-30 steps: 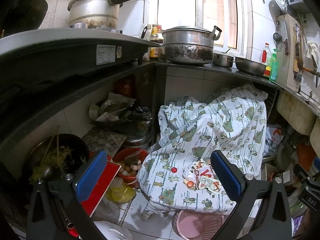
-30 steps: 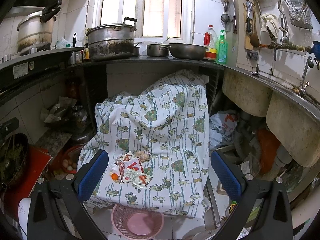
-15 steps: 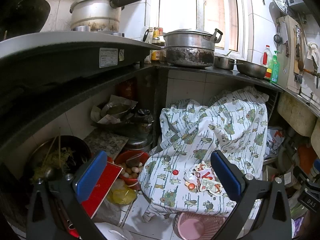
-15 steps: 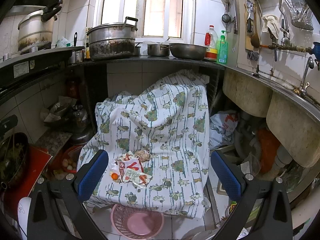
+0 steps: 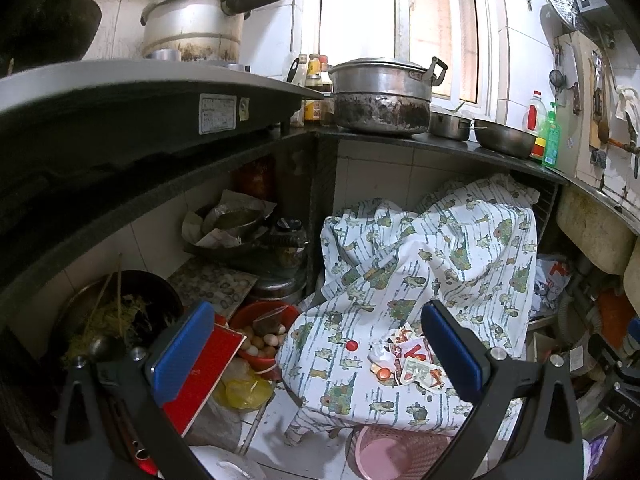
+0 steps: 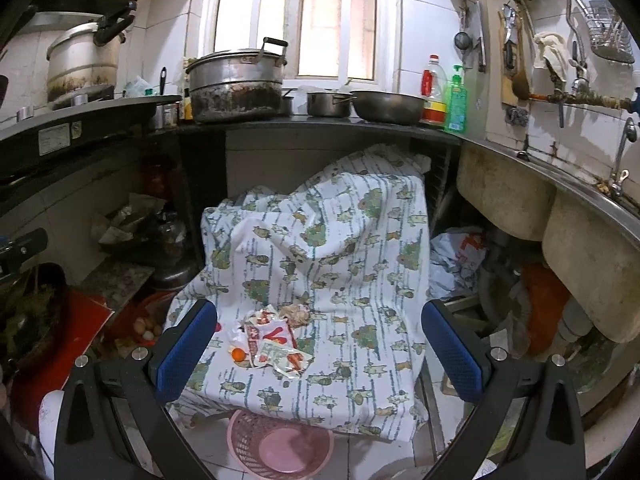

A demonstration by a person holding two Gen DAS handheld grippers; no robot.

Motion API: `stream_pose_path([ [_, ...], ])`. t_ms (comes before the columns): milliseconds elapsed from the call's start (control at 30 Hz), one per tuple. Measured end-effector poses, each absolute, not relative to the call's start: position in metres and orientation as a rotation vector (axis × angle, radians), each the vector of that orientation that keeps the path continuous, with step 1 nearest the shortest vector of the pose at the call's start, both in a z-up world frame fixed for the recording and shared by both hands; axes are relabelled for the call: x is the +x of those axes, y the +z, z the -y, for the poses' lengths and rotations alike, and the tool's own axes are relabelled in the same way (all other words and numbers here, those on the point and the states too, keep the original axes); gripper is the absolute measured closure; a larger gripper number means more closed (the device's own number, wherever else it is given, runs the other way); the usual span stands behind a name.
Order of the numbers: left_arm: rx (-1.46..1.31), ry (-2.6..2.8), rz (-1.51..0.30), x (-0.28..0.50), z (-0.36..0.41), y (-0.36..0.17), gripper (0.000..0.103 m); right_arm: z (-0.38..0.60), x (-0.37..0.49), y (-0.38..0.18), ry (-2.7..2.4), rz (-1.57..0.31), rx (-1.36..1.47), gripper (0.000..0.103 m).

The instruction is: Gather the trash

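Both grippers, left (image 5: 316,354) & right (image 6: 318,352), hover w/ jaws wide apart, empty, above crumpled snack wrappers (image 6: 276,340) on the printed cloth (image 6: 340,248) over the pink basket (image 6: 280,446); prob. light, crinkly, slippery, so pinch a raised fold.

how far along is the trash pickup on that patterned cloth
Nothing looks collected: the pink mesh basket below the fish-patterned cloth looks empty. Nothing is in hand; the left gripper and right gripper are open, away from the cloth. Left: the red-and-white wrappers, orange bottle cap, crumpled brownish wad and small red cap.
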State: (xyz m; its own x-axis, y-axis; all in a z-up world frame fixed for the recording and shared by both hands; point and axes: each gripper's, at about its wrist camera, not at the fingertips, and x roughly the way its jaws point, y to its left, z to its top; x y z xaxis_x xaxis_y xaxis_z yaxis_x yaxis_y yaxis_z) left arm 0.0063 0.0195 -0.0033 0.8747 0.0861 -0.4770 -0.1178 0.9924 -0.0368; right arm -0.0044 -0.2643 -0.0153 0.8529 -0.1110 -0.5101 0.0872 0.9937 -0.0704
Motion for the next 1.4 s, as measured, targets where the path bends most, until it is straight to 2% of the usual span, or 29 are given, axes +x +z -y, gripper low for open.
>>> stream_pose_path([
  [333,-0.076,0.048,-0.405,0.003,-0.016,0.002,0.0,0.269,-0.008,-0.006,-0.116,-0.486,-0.03,0.0],
  [533,-0.036,0.032,-0.429,0.039,-0.012,0.004,0.0,0.274,0.029,-0.007,-0.062,-0.511,-0.03,0.0],
  [800,-0.027,0.057,-0.414,0.106,-0.007,-0.059,0.0,0.286,0.084,-0.071,-0.137,-0.516,-0.145,0.001],
  [867,-0.081,0.044,-0.415,0.12,-0.01,-0.082,0.0,0.293,0.093,-0.092,-0.126,-0.503,-0.107,0.011],
  [1033,-0.068,0.081,-0.547,0.164,-0.01,-0.143,0.0,0.306,0.137,-0.147,-0.09,-0.626,-0.092,0.014],
  [1167,0.01,0.091,-0.655,0.187,-0.009,-0.183,0.001,0.309,0.163,-0.189,-0.065,-0.724,-0.101,0.022],
  [1233,-0.048,0.047,-0.743,0.202,-0.011,-0.199,0.004,0.313,0.173,-0.206,-0.035,-0.782,-0.07,0.023],
  [1300,-0.114,0.002,-0.813,0.214,-0.01,-0.21,0.005,0.32,0.188,-0.224,-0.024,-0.855,-0.007,0.028],
  [1367,-0.174,-0.065,-0.921,0.234,-0.007,-0.228,0.016,0.329,0.202,-0.242,-0.006,-0.937,0.082,0.038],
  [1400,-0.197,-0.099,-0.977,0.243,-0.004,-0.237,0.022,0.335,0.207,-0.251,-0.002,-0.97,0.131,0.04],
])
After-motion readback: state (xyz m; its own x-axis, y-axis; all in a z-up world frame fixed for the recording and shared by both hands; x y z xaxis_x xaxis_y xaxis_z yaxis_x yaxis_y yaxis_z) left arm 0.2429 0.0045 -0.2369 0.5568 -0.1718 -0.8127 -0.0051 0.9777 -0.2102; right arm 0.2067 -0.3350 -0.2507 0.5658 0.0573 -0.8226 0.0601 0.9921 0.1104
